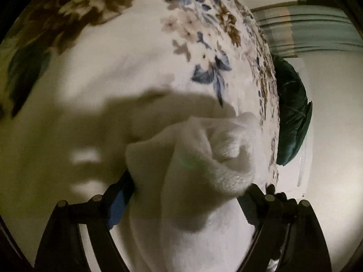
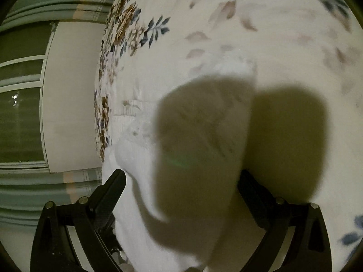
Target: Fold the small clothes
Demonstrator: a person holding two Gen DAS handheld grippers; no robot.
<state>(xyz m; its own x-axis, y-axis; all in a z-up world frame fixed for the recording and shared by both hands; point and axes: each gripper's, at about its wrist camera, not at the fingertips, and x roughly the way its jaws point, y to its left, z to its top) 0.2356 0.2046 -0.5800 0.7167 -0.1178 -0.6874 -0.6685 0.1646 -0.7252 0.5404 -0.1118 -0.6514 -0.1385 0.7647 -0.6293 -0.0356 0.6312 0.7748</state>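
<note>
White sock (image 1: 192, 158) apparently clamped between both grippers' jaws.

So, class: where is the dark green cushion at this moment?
The dark green cushion shows only in the left wrist view, at the right, wedged between the edge of the floral bedspread and the pale wall, beyond the white garment.

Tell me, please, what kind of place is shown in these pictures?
Probably a bedroom at home. A white garment is held over a floral bedsheet, which seems to cover a bed. Beside it there are striped curtains, a plain wall and a dark green cushion.
</note>
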